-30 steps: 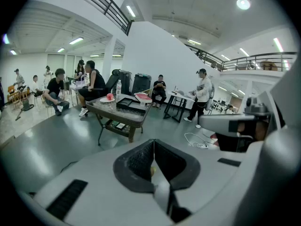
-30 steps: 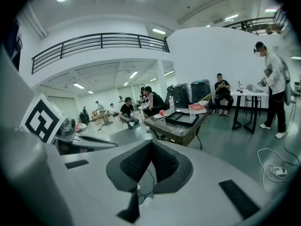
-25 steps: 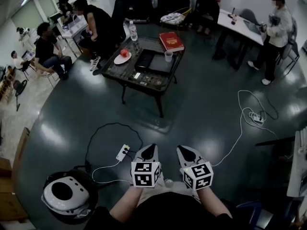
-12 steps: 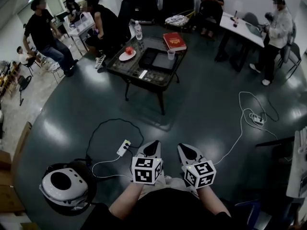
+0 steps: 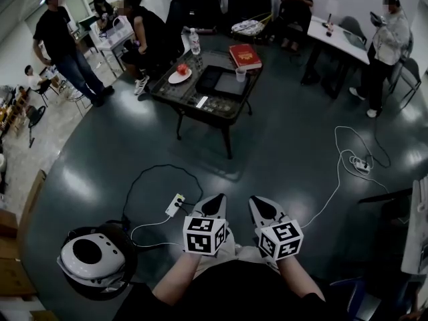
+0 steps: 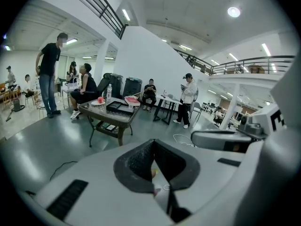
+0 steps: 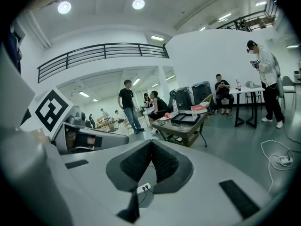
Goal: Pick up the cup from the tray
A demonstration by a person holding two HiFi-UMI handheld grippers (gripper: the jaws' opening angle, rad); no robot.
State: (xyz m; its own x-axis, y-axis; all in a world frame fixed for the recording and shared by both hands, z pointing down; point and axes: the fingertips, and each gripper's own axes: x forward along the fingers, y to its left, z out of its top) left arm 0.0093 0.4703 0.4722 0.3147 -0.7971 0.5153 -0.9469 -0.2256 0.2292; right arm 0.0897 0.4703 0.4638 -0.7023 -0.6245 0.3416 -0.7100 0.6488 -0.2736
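Cup [image 5: 241, 74] stands at the far right corner of the black tray [image 5: 221, 85] on a low dark tabletop [image 5: 200, 109], just beside a red book [image 5: 244, 56]; a plate [image 5: 178, 76] and a bottle [image 5: 194, 43] share the top. The glossy dark floor [image 5: 281, 152] lies open between person and table; a power strip [image 5: 175, 204] and cables lie near the grippers. People ring the far edges. Left gripper [image 5: 217, 199] and right gripper [image 5: 258, 201] sit side by side, well apart from the cup, both jaws pressed together, holding nothing

Red book [image 5: 245, 56] and bottle [image 5: 194, 43] on table [image 5: 190, 109].
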